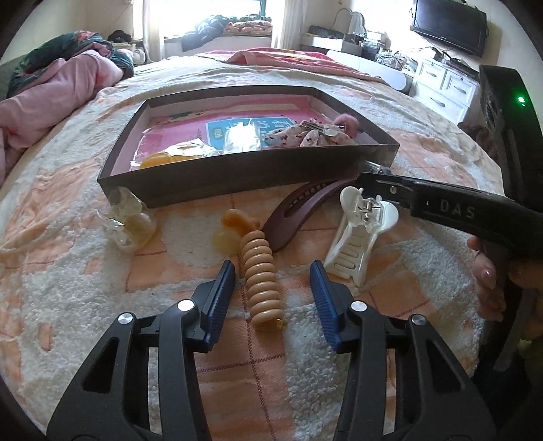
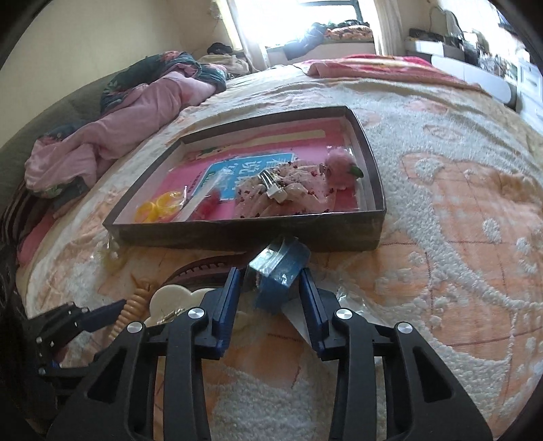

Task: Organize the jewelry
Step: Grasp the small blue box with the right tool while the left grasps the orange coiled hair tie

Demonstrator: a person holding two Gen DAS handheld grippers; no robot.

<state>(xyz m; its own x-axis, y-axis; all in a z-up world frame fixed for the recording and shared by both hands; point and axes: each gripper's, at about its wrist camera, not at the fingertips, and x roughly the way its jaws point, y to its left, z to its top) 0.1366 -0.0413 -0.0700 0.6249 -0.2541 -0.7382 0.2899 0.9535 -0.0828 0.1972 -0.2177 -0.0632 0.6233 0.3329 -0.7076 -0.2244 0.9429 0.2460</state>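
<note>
A shallow brown box [image 1: 237, 179] [image 2: 258, 234] lies on the bed, holding several hair pieces and yellow rings [image 2: 159, 207]. In front of it lie a clear claw clip [image 1: 130, 220], a beige spiral hair tie [image 1: 261, 281], a maroon banana clip [image 1: 298, 210] and a white claw clip [image 1: 359, 234]. My left gripper [image 1: 273, 274] is open, its fingers on either side of the spiral hair tie. My right gripper [image 2: 269, 283] is open around a blue item in a clear bag [image 2: 280, 271] next to the box's front wall.
The bed has a peach and white fluffy blanket [image 2: 458, 237]. A pink quilt [image 1: 51, 91] is heaped at the far left. White drawers [image 1: 444, 84] and a wall television [image 1: 448, 23] stand at the far right.
</note>
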